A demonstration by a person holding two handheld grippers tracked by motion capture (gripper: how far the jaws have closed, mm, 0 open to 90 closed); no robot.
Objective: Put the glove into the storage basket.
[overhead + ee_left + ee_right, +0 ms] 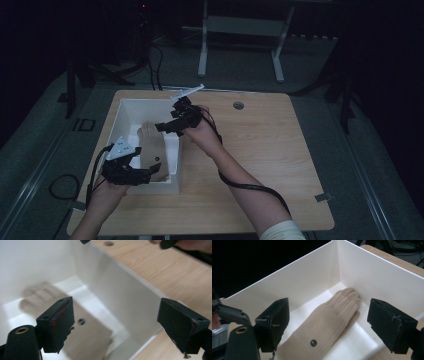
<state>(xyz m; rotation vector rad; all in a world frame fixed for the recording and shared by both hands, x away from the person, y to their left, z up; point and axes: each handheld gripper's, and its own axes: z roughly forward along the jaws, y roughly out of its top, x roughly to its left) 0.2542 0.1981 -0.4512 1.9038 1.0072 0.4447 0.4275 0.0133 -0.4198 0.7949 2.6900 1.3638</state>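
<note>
A tan model hand (151, 145) lies flat in a white box (125, 107) on the left part of the wooden table (260, 145), fingers toward the far wall. My left gripper (145, 172) hovers over the box's near end, jaws wide apart and holding nothing. In the left gripper view the gripper (117, 322) spans the model hand (87, 335) and the box wall (125, 297). My right gripper (167, 126) hangs open over the box's right wall. In the right gripper view the gripper (328, 325) frames the model hand (329, 315) without touching it.
The table's right half is bare wood with a round cable hole (238, 105) near the far edge. A white desk frame (240, 30) stands behind on the grey floor. Cables trail from both grippers, one across the right forearm (250, 187).
</note>
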